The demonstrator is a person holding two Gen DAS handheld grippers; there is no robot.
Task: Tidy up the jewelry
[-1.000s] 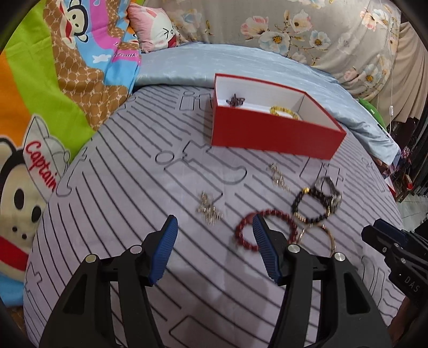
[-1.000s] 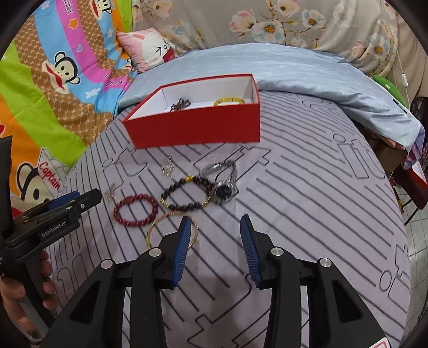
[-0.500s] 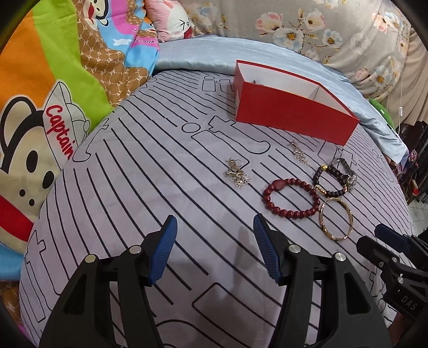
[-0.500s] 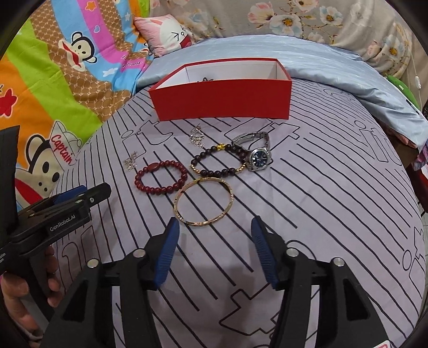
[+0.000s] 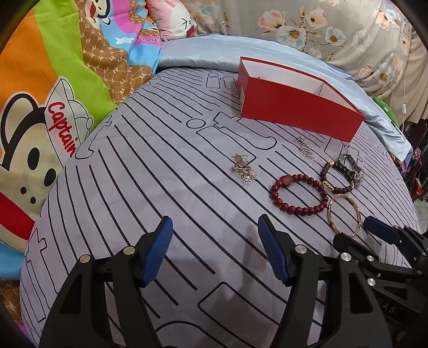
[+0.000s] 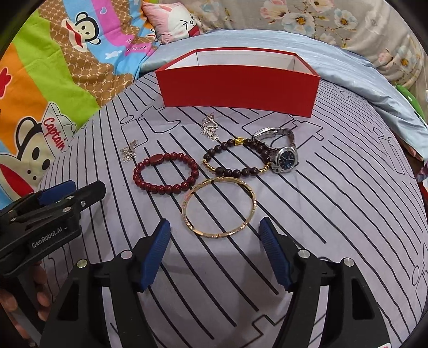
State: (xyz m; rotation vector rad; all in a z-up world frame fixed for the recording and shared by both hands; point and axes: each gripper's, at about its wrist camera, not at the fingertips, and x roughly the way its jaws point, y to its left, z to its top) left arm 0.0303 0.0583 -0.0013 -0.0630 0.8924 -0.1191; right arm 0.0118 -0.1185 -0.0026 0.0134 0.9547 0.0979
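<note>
A red box (image 6: 238, 88) with a white inside stands at the far side of the striped bed cover; its contents are hidden from here. In front of it lie a red bead bracelet (image 6: 165, 174), a dark bead bracelet (image 6: 235, 160), a silver watch (image 6: 281, 152), a gold bangle (image 6: 218, 208) and two small silver earrings (image 6: 210, 128) (image 6: 129, 152). My right gripper (image 6: 214, 246) is open and empty just behind the bangle. My left gripper (image 5: 214, 249) is open and empty, left of the red bead bracelet (image 5: 299, 194). The box (image 5: 297, 107) also shows in the left wrist view.
A bright cartoon blanket (image 5: 40, 107) lies along the left, a pink pillow (image 6: 176, 24) and a flowered cover (image 5: 334, 29) at the back. A pale blue sheet (image 6: 361, 80) wraps the far right edge, where the bed drops off.
Both grippers have pulled back and down from the jewelry. The right gripper's jaws have opened wider. The box contents have dropped out of sight behind its front wall.
</note>
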